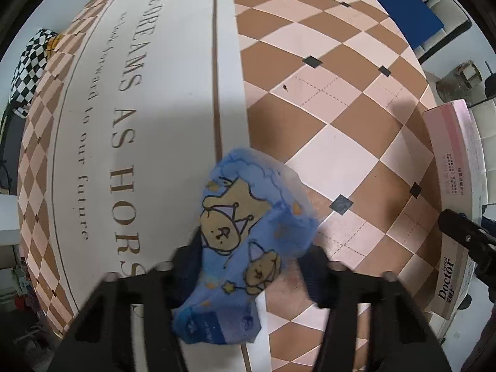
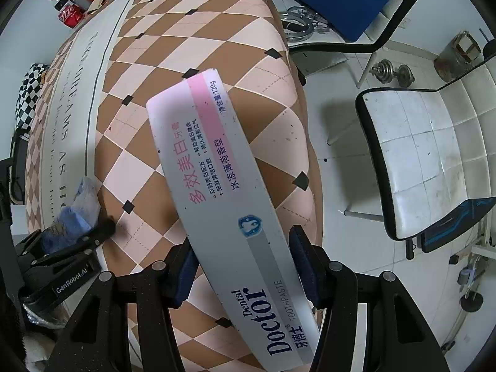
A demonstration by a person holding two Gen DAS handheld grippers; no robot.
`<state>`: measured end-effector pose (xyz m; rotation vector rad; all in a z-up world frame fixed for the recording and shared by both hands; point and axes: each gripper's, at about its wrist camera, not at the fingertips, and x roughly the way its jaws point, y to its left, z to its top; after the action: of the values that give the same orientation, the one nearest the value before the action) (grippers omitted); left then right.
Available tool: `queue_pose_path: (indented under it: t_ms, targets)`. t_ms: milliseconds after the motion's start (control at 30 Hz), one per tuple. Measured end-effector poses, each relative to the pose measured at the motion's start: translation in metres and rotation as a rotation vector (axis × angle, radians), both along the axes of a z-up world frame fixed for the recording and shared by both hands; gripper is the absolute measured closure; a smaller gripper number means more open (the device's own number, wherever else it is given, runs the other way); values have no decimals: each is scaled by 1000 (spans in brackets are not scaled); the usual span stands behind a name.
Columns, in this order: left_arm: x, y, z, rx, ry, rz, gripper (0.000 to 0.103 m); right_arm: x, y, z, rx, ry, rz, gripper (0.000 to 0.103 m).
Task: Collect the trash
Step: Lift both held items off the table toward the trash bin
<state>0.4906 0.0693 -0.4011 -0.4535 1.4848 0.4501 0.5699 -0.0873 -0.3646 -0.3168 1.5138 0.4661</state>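
Note:
My left gripper (image 1: pixel 251 263) is shut on a crumpled blue wrapper (image 1: pixel 248 232) printed with cartoon bears, held just above the table. The wrapper also shows in the right wrist view (image 2: pixel 77 214), between the left gripper's fingers (image 2: pixel 102 229). My right gripper (image 2: pixel 245 257) is shut on a long white and pink Dental Doctor toothpaste box (image 2: pixel 217 179), held above the table's right part. The box also shows at the right edge of the left wrist view (image 1: pixel 455 204), with the right gripper's finger (image 1: pixel 465 232) beside it.
The table (image 1: pixel 341 99) has a brown and pink checked cloth with a white lettered band (image 1: pixel 139 108). A checkered bag (image 1: pixel 28 71) sits at its far left. Cans and boxes (image 2: pixel 74 3) stand at the far end. Chairs (image 2: pixel 434 155) and dumbbells (image 2: pixel 393 71) are on the floor to the right.

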Motion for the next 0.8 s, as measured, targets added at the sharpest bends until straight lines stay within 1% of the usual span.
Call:
queue_pose_path:
  t_ms: [33,133,367,433,467,567,600,633,733,800]
  targets:
    - [-1,1,2,-3,-7,9,70,0,0,1,4,0,0,45]
    - [-9,7,11,-2,-24,28,75,-3,3,7,18,-7,1,45]
    - [-31,12,42,31,-79,47,80,-18,7,24,71,-16,3,45]
    - [-37,12,53,42,-100,55,84,-23,8,30,86,-18,6,45]
    - [-45,4,59,48,-111,60,84,-27,9,33,94,-20,11,45]
    - [-62,-2,77,78,-144,67,85,-37,11,43,120,-27,16,45]
    - [-72,-3,84,87,-152,70,85,-41,11,47,130,-29,16,45]
    - [-80,-1,92,96,-161,71,85,-45,10,51,137,-31,16,45]
    - [-93,2,105,118,-172,72,85,-59,9,63,160,-38,18,45]
    - [-111,3,119,137,-195,76,85,-70,7,73,176,-48,21,45]
